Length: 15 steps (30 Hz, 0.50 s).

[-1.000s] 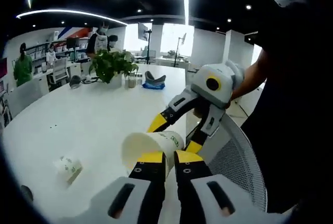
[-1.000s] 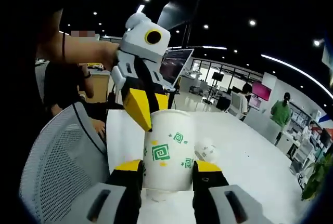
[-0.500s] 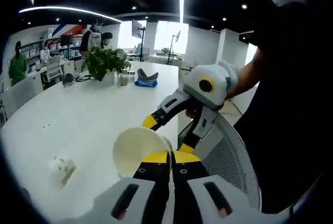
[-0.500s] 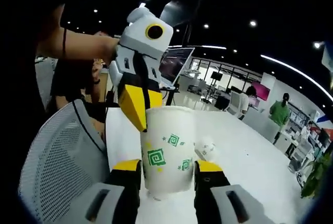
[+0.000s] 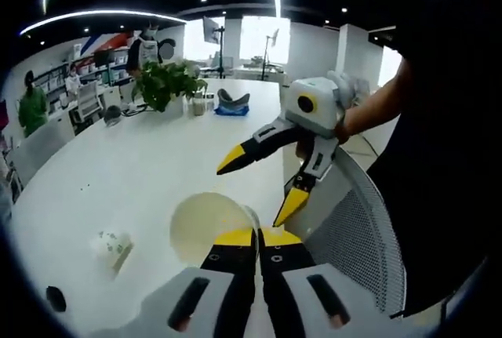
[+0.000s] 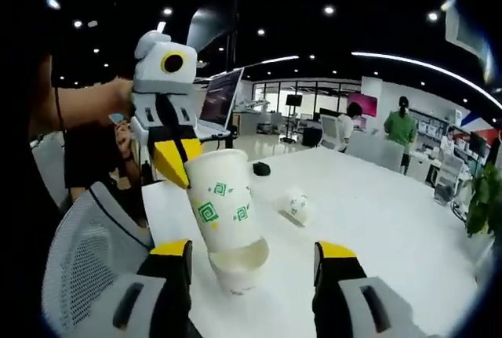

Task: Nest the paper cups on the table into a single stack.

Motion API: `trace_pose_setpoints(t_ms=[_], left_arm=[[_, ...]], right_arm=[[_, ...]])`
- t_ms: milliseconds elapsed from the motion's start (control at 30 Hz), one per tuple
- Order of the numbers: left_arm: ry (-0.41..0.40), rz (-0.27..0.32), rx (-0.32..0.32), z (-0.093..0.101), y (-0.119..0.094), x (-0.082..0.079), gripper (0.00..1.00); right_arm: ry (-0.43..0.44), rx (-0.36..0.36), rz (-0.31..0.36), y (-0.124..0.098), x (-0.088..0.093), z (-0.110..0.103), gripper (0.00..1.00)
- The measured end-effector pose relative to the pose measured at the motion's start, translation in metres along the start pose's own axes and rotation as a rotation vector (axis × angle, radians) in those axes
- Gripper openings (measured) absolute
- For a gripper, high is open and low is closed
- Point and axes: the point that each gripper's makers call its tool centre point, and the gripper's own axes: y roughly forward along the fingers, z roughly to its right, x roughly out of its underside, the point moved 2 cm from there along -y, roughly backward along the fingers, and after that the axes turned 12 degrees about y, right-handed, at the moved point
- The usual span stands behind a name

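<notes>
My left gripper (image 5: pixel 257 238) is shut on the near rim of a white paper cup (image 5: pixel 205 226) whose mouth faces the camera. In the right gripper view that cup (image 6: pixel 223 205), printed with green swirls, hangs tilted from the left gripper (image 6: pixel 188 167), between and beyond my own jaws. I cannot tell whether the stepped part at its base is a second cup. My right gripper (image 6: pixel 252 250) is open, its jaws clear of the cup on both sides. It appears in the left gripper view as the right gripper (image 5: pixel 259 189), spread just behind the cup. Another cup (image 5: pixel 110 247) (image 6: pixel 296 206) lies on its side on the table.
The white table (image 5: pixel 133 173) runs far back, with a potted plant (image 5: pixel 165 85) and small items at its far end. A grey mesh chair (image 5: pixel 353 232) (image 6: pixel 82 267) stands close by. A laptop (image 6: pixel 222 100) and a mouse (image 6: pixel 261 169) sit on the table. People stand in the background.
My right gripper has opened and let go of the swirl-printed cup, then drawn back a little. The cup stays in the left gripper and now leans over.
</notes>
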Motion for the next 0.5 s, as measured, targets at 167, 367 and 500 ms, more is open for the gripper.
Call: trace_pose_setpoints(t_ms=[167, 367, 500], left_arm=[[0.019, -0.042, -0.004, -0.004, 0.004, 0.003, 0.00], [0.055, -0.108, 0.009, -0.007, 0.017, 0.012, 0.00], [0.072, -0.142, 0.019, -0.007, 0.026, 0.017, 0.00]], right_arm=[[0.044, 0.033, 0.006, -0.006, 0.005, 0.010, 0.65], [0.064, 0.061, 0.004, -0.013, 0.011, 0.013, 0.65], [0.086, 0.072, 0.007, -0.016, 0.013, 0.013, 0.64]])
